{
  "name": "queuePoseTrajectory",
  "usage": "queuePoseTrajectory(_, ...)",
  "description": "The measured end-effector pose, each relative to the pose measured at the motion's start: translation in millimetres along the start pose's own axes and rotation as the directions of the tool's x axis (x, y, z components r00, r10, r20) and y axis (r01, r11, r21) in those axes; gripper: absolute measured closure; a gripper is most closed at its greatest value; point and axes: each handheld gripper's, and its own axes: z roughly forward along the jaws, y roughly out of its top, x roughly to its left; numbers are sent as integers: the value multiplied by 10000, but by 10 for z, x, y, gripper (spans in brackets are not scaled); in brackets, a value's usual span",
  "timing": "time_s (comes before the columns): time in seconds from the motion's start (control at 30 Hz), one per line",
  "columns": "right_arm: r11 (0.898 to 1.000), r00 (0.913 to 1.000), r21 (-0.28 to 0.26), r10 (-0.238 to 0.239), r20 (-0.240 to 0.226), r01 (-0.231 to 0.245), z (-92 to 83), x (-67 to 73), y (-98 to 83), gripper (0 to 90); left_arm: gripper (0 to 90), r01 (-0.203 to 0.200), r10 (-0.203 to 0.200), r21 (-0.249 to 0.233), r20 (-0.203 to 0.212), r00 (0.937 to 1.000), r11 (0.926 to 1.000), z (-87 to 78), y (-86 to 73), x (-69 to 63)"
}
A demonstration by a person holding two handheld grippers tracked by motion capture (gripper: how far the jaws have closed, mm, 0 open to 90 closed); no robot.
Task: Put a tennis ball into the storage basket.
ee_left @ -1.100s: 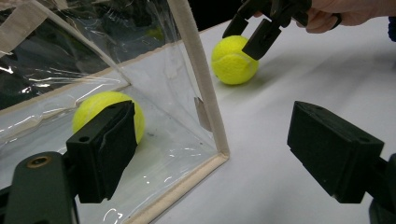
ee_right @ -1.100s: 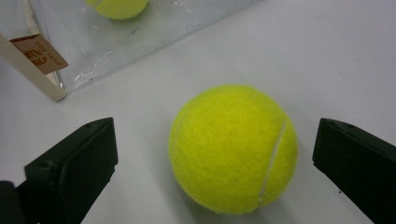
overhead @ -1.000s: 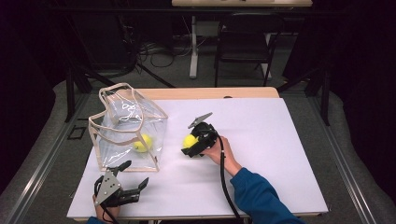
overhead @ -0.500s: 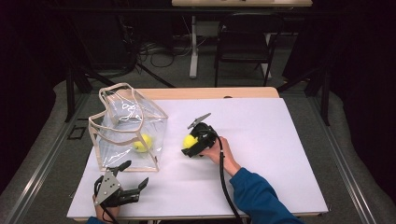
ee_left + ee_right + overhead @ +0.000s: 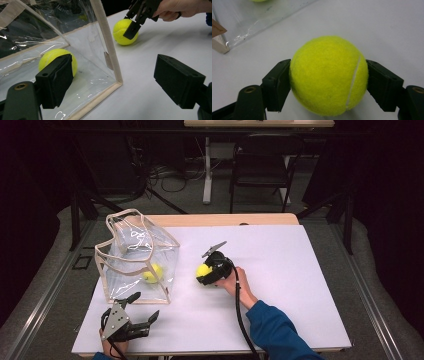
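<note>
High view first, reading from the left: at lower left we see our left gripper (image 5: 131, 320), black with a grey 3-cornered plate on top, its jaws spread wide with nothing between them. Above it stands 1 clear plastic bag (image 5: 120, 270), a boxy shape of glossy, crinkled film edged in beige fabric tape, with looping handles of the same tape. Inside it, low against the near wall, lies 1 tennis ball in the bag (image 5: 152, 273). Right of centre, our right gripper (image 5: 206, 272) has just been closing and now has its jaws clamped on a second tennis ball (image 5: 203, 269), which sits on the white table (image 5: 300, 285) well apart from the bag's right wall. A blue sleeve (image 5: 275, 330) runs off to the bottom edge.

Left gripper view: at left its blocky black pad partly covers the bagged ball behind the film; the beige corner seam rises through the centre; at upper right the far gripper's pads grip the second ball.

Right gripper view: the held ball fills the centre, round, fuzzy yellow-green felt with 1 pale curved seam down its right side, a flat black pad pressed on each flank, its underside at the smooth matte tabletop.

We count 2 balls, 1 bag, 2 grippers.
</note>
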Motion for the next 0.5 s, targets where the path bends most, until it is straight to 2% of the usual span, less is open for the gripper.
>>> queuePoseTrajectory(0.17, 10000, 10000, -32, -61, 22, 61, -9, 0, 0, 257, 158, -2, 2, -35, 10, 10000, 10000, -2, 1, 0)
queuePoseTrajectory(0.5, 9987, 9997, -471, -168, 171, 176, -116, 36, 16, 258, 158, 4, -4, -38, -4, 10000, 10000, -3, 2, -3)
